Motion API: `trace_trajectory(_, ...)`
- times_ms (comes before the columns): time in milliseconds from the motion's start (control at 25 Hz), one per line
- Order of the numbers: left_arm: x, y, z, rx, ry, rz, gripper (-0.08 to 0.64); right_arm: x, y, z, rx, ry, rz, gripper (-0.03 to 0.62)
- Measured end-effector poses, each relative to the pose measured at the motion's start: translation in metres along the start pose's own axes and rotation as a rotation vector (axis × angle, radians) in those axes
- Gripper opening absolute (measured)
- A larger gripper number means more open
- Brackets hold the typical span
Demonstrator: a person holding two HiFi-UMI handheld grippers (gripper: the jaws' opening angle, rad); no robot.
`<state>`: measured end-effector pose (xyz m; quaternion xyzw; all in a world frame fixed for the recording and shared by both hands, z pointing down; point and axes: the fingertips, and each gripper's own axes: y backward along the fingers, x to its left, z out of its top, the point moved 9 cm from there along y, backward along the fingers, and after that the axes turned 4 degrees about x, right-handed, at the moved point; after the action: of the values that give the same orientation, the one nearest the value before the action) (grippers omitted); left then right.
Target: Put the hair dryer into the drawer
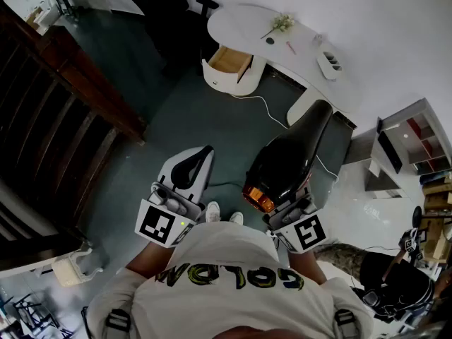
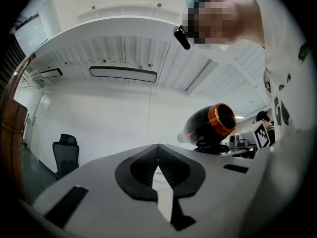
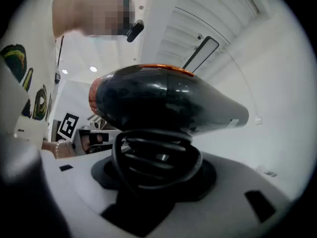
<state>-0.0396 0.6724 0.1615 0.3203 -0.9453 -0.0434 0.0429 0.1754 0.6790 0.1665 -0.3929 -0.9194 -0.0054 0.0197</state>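
1. Right claw (image 3: 157, 175): closed on the handle of the hair dryer (image 1: 288, 154), with the coiled cord caught in the grip. The jaws stand wide around that bundle.
2. Left claw (image 2: 158, 148): jaws together, nothing between them. It is held beside the right one, over the floor.
3. Key relation: the open drawer (image 1: 229, 61) lies ahead of the dryer and off to its left, well apart, with bare floor between. It hangs under the left end of the white worktop (image 1: 240, 23), and its wooden inside faces up.
4. Long axis: the dryer's barrel runs away from the person, nozzle forward and orange rear end nearest the body. It points toward the worktop's right part, not at the drawer, so the approach probably needs a leftward swing.
5. Nearer hand: the left claw sits more in line with the drawer; the load is in the right.
6. Surroundings: a white cable (image 1: 272, 111) trails across the floor on the approach path. A black office chair (image 2: 66, 150) stands left of the drawer.
7. Judgement: the drawer looks short for the dryer's length — expect to angle it in.
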Motion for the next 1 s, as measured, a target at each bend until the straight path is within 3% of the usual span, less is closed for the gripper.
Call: trace_trajectory(1000, 0.029, 0.007, 0.0, 0.003, 0.017, -0.031, 0.011, 0.009, -0.027, -0.009, 0.033, -0.007, -0.025, 0.253)
